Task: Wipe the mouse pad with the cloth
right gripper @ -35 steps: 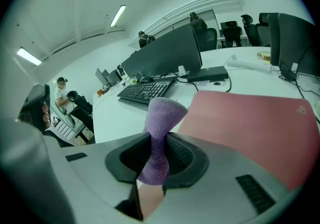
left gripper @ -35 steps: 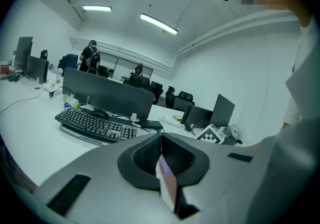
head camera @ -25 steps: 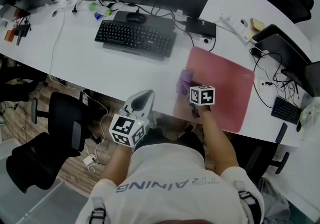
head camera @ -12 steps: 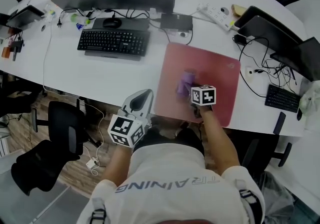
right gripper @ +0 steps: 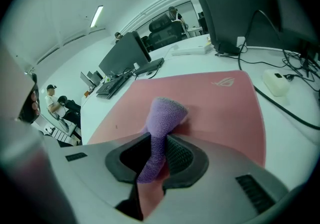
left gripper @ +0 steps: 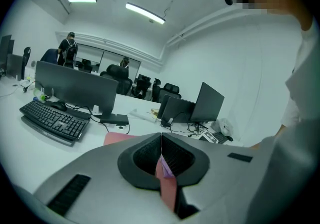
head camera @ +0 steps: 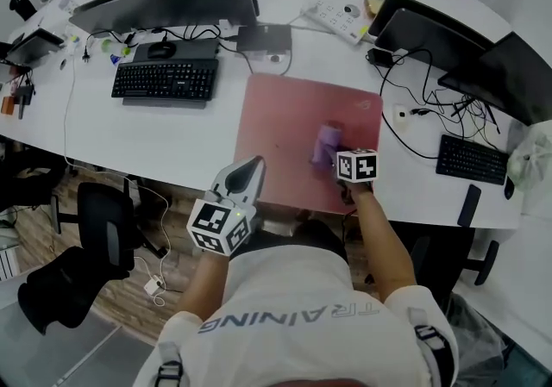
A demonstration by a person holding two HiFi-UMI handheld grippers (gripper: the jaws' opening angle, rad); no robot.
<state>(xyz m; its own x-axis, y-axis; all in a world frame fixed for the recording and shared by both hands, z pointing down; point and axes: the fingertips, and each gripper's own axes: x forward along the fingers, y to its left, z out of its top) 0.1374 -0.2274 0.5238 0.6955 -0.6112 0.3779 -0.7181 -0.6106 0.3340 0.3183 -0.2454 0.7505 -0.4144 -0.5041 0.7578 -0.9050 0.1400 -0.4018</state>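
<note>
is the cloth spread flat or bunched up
Bunched up: the cloth stands as a narrow wad pinched in the right gripper, its tip on the mouse pad.

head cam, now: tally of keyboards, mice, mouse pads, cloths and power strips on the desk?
keyboards: 2, left and right
mouse: 1
mouse pad: 1
cloth: 1
power strip: 1
total: 6
</note>
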